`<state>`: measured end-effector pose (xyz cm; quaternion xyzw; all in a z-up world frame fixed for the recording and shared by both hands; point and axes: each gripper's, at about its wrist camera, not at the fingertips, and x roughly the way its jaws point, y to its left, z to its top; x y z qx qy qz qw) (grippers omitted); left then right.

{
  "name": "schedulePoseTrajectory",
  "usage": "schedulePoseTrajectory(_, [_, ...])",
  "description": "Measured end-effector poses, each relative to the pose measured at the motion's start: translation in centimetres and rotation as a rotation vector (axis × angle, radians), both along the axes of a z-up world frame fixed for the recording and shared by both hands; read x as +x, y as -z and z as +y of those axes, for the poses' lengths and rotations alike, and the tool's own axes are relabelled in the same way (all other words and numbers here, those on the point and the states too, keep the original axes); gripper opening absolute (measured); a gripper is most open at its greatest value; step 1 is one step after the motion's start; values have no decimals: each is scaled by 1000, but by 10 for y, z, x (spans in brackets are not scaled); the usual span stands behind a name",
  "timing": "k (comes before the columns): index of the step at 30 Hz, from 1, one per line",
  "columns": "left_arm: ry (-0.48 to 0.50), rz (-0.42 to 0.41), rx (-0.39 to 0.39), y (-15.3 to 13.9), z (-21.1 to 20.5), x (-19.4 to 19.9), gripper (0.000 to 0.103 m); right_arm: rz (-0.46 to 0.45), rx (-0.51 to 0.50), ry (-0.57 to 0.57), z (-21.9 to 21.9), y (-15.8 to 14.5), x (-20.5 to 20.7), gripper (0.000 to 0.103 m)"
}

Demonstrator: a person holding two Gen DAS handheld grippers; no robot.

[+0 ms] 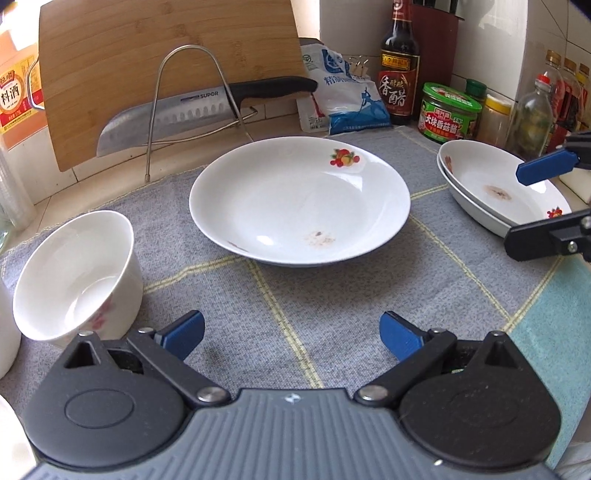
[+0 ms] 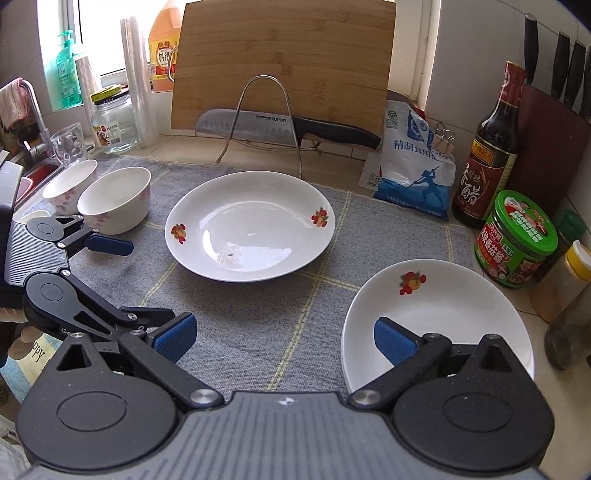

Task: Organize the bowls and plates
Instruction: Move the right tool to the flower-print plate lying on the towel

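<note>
white tiled wall point(image 2: 469, 48), daylit window point(image 2: 99, 33) at left, beige tile counter point(image 2: 192, 147), grey checked cloth point(image 1: 295, 295).

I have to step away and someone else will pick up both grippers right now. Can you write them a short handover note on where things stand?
Left gripper: open, empty, low over the grey cloth, facing the large plate.
Right gripper: open, empty, with one of its fingers over the rim of the stacked plates.
Things: large plate alone mid-cloth; two plates stacked at the cloth's right edge by the jars; two bowls side by side at the left, not nested.
Done: two plates stacked.
Left: probably add the large plate to a stack and nest the bowls. Mind the knife on the rack behind.
</note>
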<state>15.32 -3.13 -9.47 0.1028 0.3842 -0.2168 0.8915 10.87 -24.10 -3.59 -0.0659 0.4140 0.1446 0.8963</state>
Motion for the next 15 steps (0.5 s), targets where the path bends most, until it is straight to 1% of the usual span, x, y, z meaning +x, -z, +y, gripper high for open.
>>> schedulePoseTrajectory(9, [-12,16,-32,9,-9,22,101,13,-23,8,6,3,5,103])
schedulePoseTrajectory(12, [-18,3,-18,11,-15,29,102,18,-27,5,5,4,9,103])
schedulePoseTrajectory(15, [-30,-4,-22,11,-18,34,102,26,-26,-14,4,4,16,103])
